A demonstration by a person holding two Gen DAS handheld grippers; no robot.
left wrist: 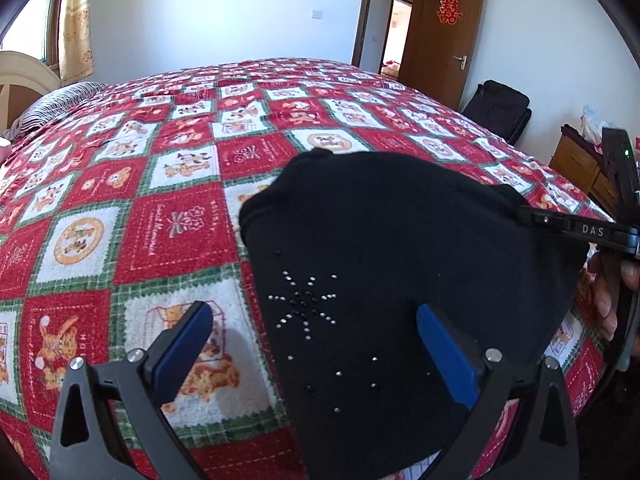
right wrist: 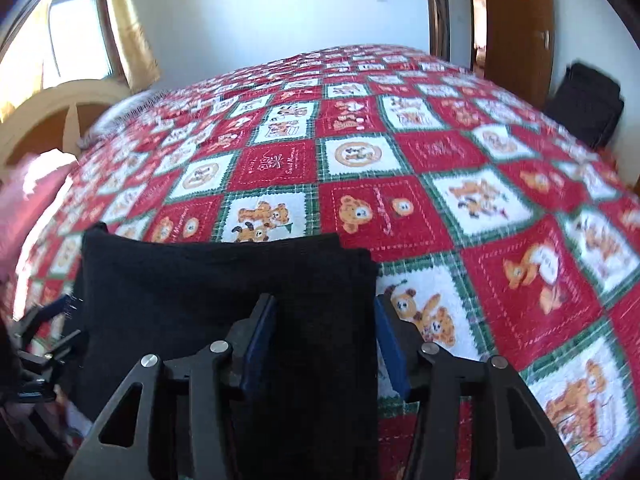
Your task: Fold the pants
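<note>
Black pants (left wrist: 400, 232), folded into a compact stack with a rhinestone star pattern on top, lie on the bed near its front edge. My left gripper (left wrist: 314, 312) is open wide; its left pad hovers over the bedspread and its right pad over the cloth, straddling the stack's left edge. In the right wrist view the pants (right wrist: 200, 280) fill the lower left. My right gripper (right wrist: 324, 300) is open there, with the stack's right edge between its blue pads, neither visibly pressing. In the left wrist view the right gripper (left wrist: 568, 226) reaches the stack's far right corner.
A red, white and green patchwork bedspread (left wrist: 160, 220) covers the bed. A striped pillow (left wrist: 56, 104) and a headboard (left wrist: 24, 76) are far left. An open wooden door (left wrist: 440, 40), a black bag (left wrist: 500, 108) and a wooden cabinet (left wrist: 576, 164) stand on the right. A hand (left wrist: 608, 300) holds the right gripper.
</note>
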